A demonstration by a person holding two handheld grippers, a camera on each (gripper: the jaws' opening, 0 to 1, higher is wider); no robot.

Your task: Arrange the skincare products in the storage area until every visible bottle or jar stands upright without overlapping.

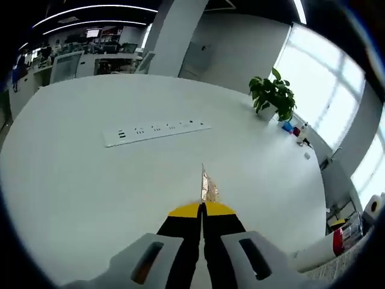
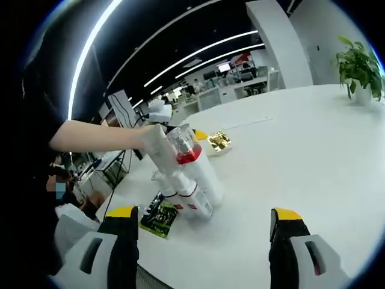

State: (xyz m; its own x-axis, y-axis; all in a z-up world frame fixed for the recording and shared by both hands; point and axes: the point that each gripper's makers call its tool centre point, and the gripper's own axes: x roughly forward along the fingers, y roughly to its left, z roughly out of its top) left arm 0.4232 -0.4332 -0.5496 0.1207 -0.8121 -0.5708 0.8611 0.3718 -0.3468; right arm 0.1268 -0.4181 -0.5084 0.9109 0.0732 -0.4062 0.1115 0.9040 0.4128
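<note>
A tight cluster of white skincare bottles (image 2: 201,177) with red bands stands on the white table (image 2: 313,156). One of them has a clear cap over a red collar (image 2: 185,146). They overlap one another in this view. My right gripper (image 2: 204,214) hangs open in front of them, its jaws wide apart and empty. A flat green and black packet (image 2: 158,217) lies by the left jaw. My left gripper (image 1: 202,208) is shut on a thin gold foil packet (image 1: 207,186), seen edge-on. In the right gripper view the gold packet (image 2: 218,141) shows behind the bottles.
A white power strip (image 1: 156,129) lies across the table's middle. A potted plant (image 1: 274,96) stands at the far right edge, with small blue and red items (image 1: 292,127) beside it. A person's arm (image 2: 102,137) reaches in from the left. Office desks stand beyond the table.
</note>
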